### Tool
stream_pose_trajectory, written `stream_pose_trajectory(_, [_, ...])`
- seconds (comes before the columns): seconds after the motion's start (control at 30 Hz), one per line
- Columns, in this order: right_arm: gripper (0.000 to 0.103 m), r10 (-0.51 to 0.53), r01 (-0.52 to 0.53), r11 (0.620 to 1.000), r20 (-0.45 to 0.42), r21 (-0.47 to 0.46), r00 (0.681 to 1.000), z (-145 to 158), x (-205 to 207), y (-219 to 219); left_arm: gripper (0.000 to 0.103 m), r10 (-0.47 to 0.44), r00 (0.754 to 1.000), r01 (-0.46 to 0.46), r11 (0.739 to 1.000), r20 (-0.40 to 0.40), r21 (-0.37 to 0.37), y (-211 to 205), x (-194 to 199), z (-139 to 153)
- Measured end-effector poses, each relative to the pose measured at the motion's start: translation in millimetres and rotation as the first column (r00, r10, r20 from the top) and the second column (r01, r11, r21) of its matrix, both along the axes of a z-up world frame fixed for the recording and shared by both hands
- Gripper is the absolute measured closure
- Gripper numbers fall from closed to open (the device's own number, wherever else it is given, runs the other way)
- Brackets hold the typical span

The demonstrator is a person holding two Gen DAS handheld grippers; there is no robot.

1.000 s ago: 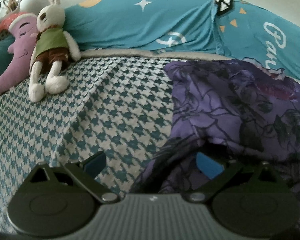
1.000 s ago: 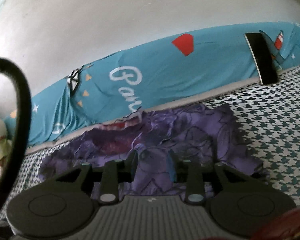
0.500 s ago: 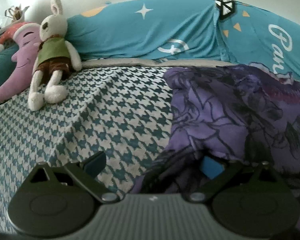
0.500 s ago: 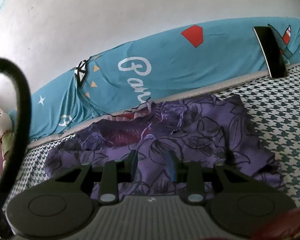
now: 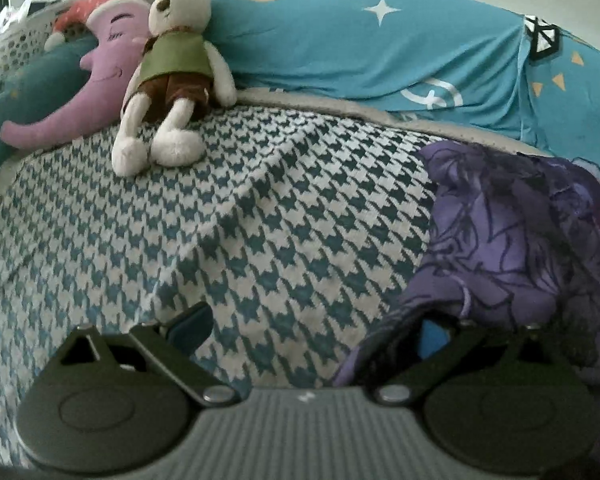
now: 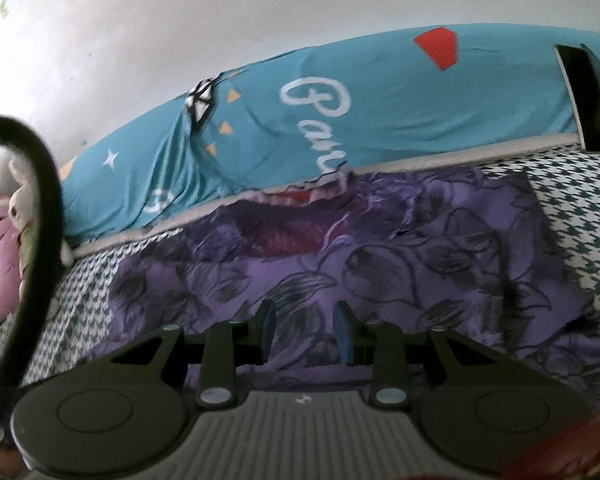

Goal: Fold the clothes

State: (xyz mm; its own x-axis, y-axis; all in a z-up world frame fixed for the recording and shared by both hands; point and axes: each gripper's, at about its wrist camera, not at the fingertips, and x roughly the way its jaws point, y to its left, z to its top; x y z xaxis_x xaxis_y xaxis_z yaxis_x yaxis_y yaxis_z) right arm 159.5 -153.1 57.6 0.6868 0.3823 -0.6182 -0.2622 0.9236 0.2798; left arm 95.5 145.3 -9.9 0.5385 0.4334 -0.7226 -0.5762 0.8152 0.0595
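A: Where's the garment?
B: The purple floral garment (image 6: 380, 264) lies rumpled on the houndstooth bed (image 5: 260, 220); dark line-drawn flowers, reddish patch near the top.
A: Fingers?
B: Left gripper (image 5: 312, 328) spread wide, one finger under a fold; right gripper (image 6: 304, 332) parted above the cloth.

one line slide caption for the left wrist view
Left gripper open at the edge of a purple floral garment on a houndstooth bedspread, plush rabbit behind.
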Motion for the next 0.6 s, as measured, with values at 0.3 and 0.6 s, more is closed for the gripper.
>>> stream_pose_trajectory(0.3, [0.071, 0.047, -0.048, 0.998, -0.021, -0.028, 0.999, -5.4, -0.7, 11.5, 0.001, 0.055, 0.998, -0.055, 0.993, -0.004, -0.103, 14.6, -4.2, 1.3])
stream_pose_trajectory(0.6, [0.071, 0.082, -0.085, 0.996, -0.062, -0.041, 0.995, -16.3, 0.1, 22.7, 0.000, 0.055, 0.998, -0.059, 0.991, -0.032, -0.117, 15.6, -7.6, 4.8])
